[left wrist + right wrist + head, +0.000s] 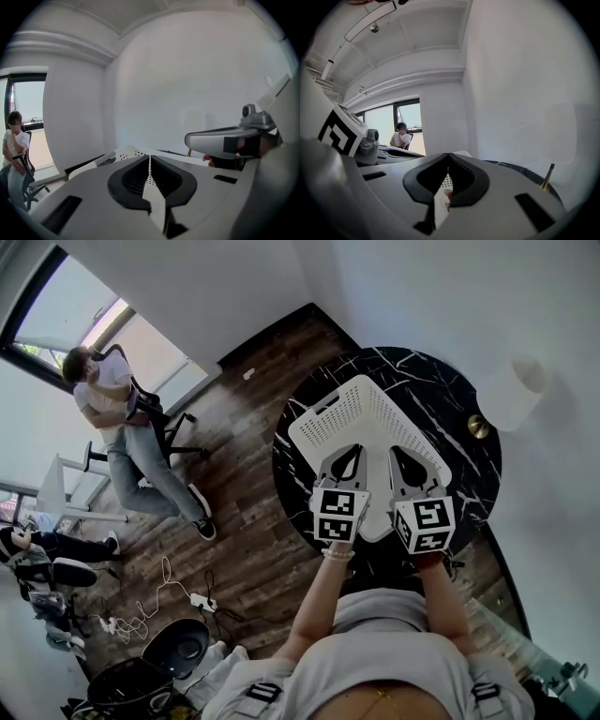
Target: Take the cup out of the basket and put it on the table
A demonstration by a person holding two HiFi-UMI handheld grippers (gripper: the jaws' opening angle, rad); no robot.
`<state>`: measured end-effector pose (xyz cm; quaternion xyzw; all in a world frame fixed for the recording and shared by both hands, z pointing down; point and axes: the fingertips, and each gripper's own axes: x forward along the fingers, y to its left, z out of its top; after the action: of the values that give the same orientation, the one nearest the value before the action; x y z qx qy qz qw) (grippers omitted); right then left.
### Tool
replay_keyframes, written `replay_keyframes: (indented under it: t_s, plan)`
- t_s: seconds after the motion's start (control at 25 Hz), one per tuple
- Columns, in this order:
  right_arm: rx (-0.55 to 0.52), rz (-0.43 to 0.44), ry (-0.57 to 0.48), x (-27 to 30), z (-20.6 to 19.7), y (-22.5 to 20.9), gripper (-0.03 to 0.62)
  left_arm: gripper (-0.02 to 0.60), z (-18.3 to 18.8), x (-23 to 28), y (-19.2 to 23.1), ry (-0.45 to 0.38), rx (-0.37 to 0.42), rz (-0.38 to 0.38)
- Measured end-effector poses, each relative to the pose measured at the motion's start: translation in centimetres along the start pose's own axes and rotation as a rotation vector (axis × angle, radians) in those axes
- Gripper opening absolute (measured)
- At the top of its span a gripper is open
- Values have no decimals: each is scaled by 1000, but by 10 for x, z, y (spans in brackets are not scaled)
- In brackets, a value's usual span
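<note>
Both tools sit in the lower middle of the head view. The left gripper (349, 451) and right gripper (398, 454) are side by side over the near half of the white perforated basket (366, 409), each with its jaws closed tip to tip on nothing. The basket takes up the centre of the round black marble table (441, 381), leaving bare top around it. A lamp (511, 390) stands by the table's right edge, close to my right side. I can't make out the cup in any view. Upper left, well clear of the table, a person (103, 381) sits on a chair across wooden floor (244, 474), with cables (141, 615) at lower left. Only the right gripper view shows the ceiling.
</note>
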<state>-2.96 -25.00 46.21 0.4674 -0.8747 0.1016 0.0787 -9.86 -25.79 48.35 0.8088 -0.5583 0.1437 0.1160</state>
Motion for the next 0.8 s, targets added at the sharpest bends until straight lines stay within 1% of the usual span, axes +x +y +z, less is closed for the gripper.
replay_keyframes:
  t_s: [0.28, 0.52, 0.72, 0.8]
  plan:
    - [11, -18, 9, 6, -2, -19, 9, 8, -17, 29, 1, 106, 42, -37]
    - [21, -32, 17, 13, -4, -32, 9, 8, -37, 50, 0, 213, 56, -82]
    - [37, -44, 18, 14, -6, -44, 9, 11, -47, 65, 1, 253, 104, -99]
    - [50, -50, 18, 15, -7, -49, 9, 41, -50, 69, 0, 283, 114, -123]
